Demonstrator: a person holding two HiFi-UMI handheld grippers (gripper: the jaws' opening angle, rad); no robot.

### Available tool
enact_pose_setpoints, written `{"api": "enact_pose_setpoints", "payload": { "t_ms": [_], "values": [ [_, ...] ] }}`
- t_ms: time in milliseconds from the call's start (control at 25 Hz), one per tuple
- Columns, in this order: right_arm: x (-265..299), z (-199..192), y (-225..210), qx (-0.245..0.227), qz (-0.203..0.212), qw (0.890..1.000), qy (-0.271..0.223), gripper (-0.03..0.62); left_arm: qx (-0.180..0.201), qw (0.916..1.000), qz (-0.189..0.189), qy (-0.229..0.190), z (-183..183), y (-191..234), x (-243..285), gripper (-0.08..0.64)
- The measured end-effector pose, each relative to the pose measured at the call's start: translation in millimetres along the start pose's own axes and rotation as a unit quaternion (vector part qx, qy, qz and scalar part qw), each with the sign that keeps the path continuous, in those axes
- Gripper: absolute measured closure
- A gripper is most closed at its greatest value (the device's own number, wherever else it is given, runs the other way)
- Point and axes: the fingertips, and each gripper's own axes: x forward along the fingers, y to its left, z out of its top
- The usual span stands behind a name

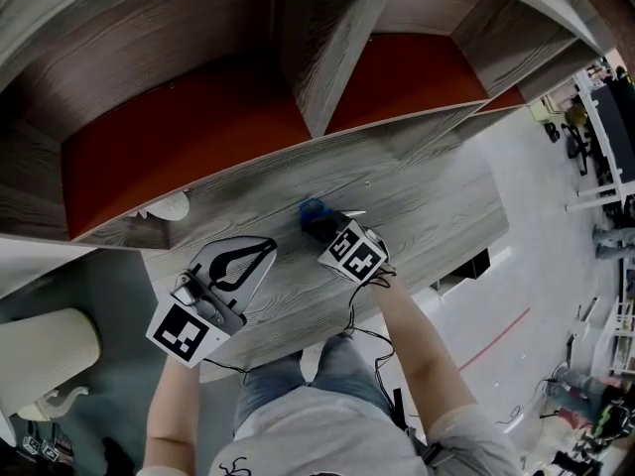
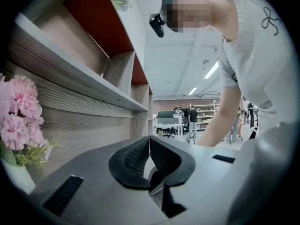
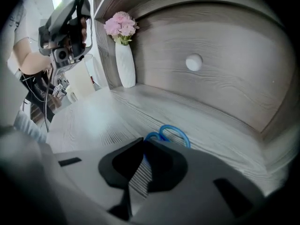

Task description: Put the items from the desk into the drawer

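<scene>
Head view: a person (image 1: 327,424) is leaning over a grey wood-grain desk (image 1: 437,216), working a hand-held gripper in each hand beneath red-backed shelves (image 1: 198,137).
Right gripper (image 3: 140,142): its jaws are clamping, as far as its own view shows, on the handle end of a pair of blue-handled scissors (image 3: 171,132), whose loops are poking out just beyond the tips at lower centre of the right gripper view.
Left gripper (image 2: 149,142): it is hanging raised at lower left of the head view, jaws pressed together on nothing, pointing along the shelving.
Scissors' place: they are lying on the desk near its back edge, at centre of the head view, not yet in any drawer.
Drawer: the wood-grain panel carrying a round white knob (image 3: 194,62), upper right in the right gripper view, is looking like the drawer front, and it is sitting shut.
Backdrop: a white vase of pink flowers (image 3: 124,55) is standing at the desk's back, upper left in that view.
Doing it well: the grip is probably needing to be firm before any lift, since thin handles can pivot. The free left gripper is likely the one to pull the knob, keeping clear of the vase.
</scene>
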Motion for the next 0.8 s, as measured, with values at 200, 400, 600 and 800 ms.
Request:
{"api": "enact_pose_setpoints", "payload": {
  "t_ms": [200,400,600,800],
  "values": [
    [-18.0,21.4,7.9,0.021,-0.017,0.998,-0.056,0.565,0.002,1.0,-0.002,0.001,0.0,-2.2,2.2,0.548],
    [-47.1,42.1,12.9,0.045,-0.033,0.991,-0.12,0.565,0.001,0.9999,-0.011,-0.004,3.4,-9.5,8.5,0.548],
    [-88.9,63.0,22.4,0.055,-0.049,0.98,-0.185,0.565,0.006,0.9996,-0.028,-0.005,5.9,-22.9,20.1,0.548],
    [-144.6,71.7,28.4,0.065,-0.074,0.966,-0.239,0.565,0.01,0.9982,-0.057,-0.013,18.2,-49.2,42.4,0.548]
  ]
}}
